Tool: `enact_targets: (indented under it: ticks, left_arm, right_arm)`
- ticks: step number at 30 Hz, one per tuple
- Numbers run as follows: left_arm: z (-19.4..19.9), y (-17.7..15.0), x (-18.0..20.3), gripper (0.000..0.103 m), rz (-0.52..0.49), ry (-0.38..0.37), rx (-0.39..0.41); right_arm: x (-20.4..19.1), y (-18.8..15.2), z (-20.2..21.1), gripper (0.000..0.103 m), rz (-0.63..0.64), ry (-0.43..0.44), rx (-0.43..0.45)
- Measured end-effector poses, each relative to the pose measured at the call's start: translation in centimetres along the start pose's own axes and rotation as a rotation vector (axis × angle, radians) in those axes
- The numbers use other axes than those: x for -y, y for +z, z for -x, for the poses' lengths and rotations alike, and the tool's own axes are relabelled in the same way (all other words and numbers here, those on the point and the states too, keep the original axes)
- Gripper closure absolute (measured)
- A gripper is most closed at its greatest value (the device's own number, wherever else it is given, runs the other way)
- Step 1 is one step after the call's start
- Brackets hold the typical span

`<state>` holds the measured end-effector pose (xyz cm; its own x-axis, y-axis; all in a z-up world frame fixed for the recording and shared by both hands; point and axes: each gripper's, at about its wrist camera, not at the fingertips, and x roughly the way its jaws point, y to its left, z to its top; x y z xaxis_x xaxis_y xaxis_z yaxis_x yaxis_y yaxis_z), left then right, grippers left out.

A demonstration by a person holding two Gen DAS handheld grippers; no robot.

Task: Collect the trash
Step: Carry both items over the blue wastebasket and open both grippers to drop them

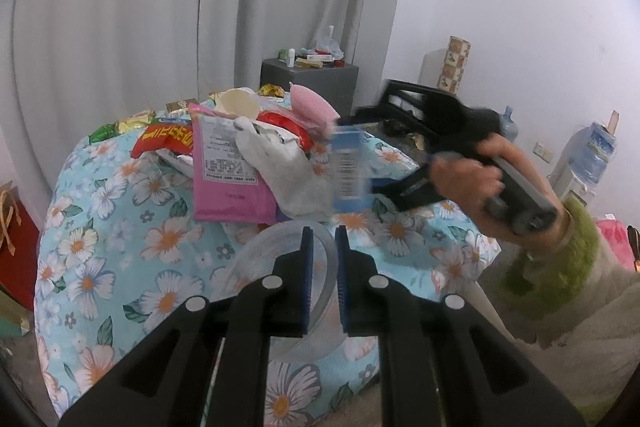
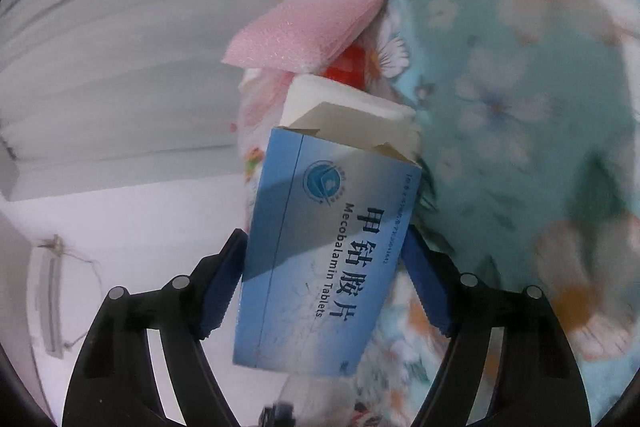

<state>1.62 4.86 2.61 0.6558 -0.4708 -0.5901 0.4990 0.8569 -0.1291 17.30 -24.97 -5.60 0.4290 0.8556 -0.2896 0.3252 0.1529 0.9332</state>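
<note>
The left gripper (image 1: 321, 231) is nearest in the left wrist view, its 2 blue-padded fingers (image 1: 307, 247) closed almost together on the rim of a clear plastic container (image 1: 280, 267) that rests at the near edge of the flower-print cloth (image 1: 120, 227) covering the desk. Just beyond the container lies the heap of trash: a pink mailer bag (image 1: 228, 187) with a printed label, a crumpled white wrapper (image 1: 288, 171) leaning over it, a red snack packet (image 1: 164, 141) to the left, then a cream paper cup (image 1: 238, 103) on its side and a pink foam sheet (image 1: 314, 107) at the back of the pile. Gold and green sweet wrappers (image 1: 120, 129) sit at the far left edge.

To the right of the heap, a hand (image 1: 480, 183) in a green fuzzy sleeve (image 1: 560, 251) holds the right gripper (image 2: 324, 267). Its fingers (image 2: 222, 287) stand wide, gripping a blue tablet box (image 2: 320, 251) by its 2 sides; the box's top flap is open. The box hangs above the cloth, close beside the white wrapper.

Farther off, a grey cabinet (image 1: 310, 83) cluttered with small items stands against the curtain (image 1: 120, 27), and water bottles (image 1: 596, 155) stand by the far wall.
</note>
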Motion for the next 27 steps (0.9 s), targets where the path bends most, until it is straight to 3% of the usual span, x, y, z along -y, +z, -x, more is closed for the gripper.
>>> enact_targets:
  ticks: [9,11,14,19,22,27]
  left_arm:
    - [-2.1,4.4,2.3,0.093,-0.027,-0.081,0.001]
    - [-3.5,6.0,3.9,0.093,-0.028,-0.142,-0.014]
    - [-6.5,8.7,7.1,0.093,-0.040,-0.264,-0.047]
    - [-14.3,14.0,17.8,0.093,-0.163,-0.470,-0.197]
    - [-20.0,15.6,26.1,0.093,-0.296,-0.505,-0.274]
    - [-30.6,14.7,36.9,0.093,-0.403,-0.533,-0.383]
  right_arm:
    - [5.8,-2.2,8.2,0.031,-0.050,0.221,-0.036]
    - [7.1,-2.2,10.3,0.031,-0.062,0.261,-0.015]
    - [8.1,-3.2,14.4,0.031,-0.050,0.294,0.089]
    - [11.4,-1.7,25.3,0.031,-0.054,0.277,0.355]
    - [15.0,-0.1,31.4,0.031,-0.110,0.224,0.511]
    - [22.6,2.3,39.1,0.030,-0.237,0.160,0.630]
